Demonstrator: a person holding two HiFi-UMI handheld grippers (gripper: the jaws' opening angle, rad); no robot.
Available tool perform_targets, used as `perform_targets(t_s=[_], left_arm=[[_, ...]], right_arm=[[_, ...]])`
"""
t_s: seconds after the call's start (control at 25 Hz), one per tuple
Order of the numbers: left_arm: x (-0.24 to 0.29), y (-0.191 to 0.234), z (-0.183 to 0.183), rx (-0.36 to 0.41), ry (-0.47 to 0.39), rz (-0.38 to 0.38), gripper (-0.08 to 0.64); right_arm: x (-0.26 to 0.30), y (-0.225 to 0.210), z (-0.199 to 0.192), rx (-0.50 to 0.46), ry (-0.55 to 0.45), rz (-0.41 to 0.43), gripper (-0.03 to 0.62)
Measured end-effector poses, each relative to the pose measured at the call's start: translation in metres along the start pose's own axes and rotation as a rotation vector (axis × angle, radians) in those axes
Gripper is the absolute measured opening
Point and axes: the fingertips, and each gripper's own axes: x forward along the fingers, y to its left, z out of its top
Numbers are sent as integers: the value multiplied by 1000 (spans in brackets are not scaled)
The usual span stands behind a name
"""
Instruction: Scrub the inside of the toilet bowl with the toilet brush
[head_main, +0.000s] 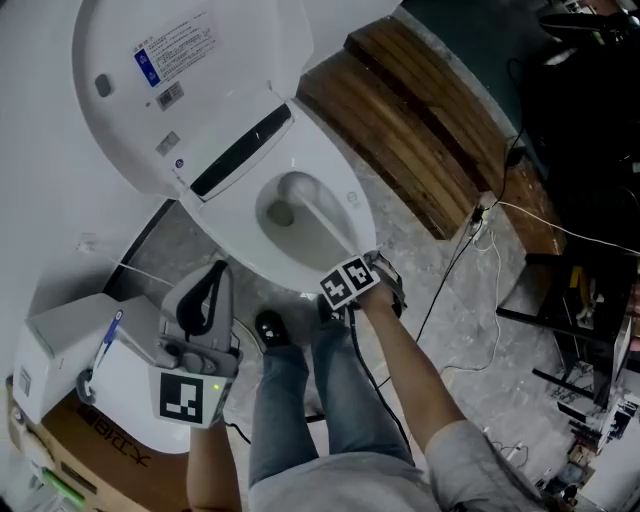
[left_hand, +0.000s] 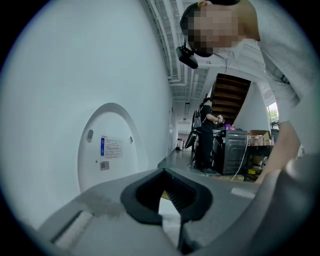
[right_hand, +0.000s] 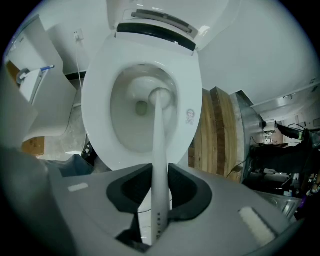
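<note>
- The brush (right_hand: 159, 145) has its head low in the bowl (right_hand: 98, 115), just right of the drain, and its white handle runs straight up to the right gripper (right_hand: 159, 186).
- The handle looks thin and smooth, so a hard sideways push on the bowl wall could probably make it twist or slide in the grip, and the scrub would lose force.
- A quick stroke through the water at the bottom would likely throw splashes over the rim and onto the floor.
- A lift that is too high could knock the handle on the seat or drag the wet head over it.
- The right gripper's jaws are closed onto the handle, with the dark pads pinching it from both sides near its upper end.
- The left gripper (left_hand: 167, 197) is held up to the left of the bowl and faces the raised lid (left_hand: 107, 145). Its jaws are pressed together with nothing between them, and it touches nothing.
</note>
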Motion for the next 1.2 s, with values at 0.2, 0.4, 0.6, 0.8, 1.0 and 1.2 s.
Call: perform_targets(t_s=[0.2, 0.4, 0.6, 0.8, 1.0, 1.2], left_arm=[[6, -4, 4, 7, -1, -38, 0], [11, -11, 10, 13, -8, -73, 0], [14, -15, 13, 14, -10, -97, 0], [17, -20, 14, 15, -12, -117, 0], [20, -24, 17, 20, -18, -129, 0], [24, -24, 28, 39, -81, -135, 0]], right_arm=[[-1, -2, -27, 22, 72, 21, 98], [-5, -1, -51, 46, 121, 55, 98], [-10, 1, -70, 53, 166, 85, 98], [-15, 3, -89, 44, 224, 134, 98], [-21, 7, -103, 38, 266, 191, 100], [-24, 11, -111, 8, 299, 250, 98]])
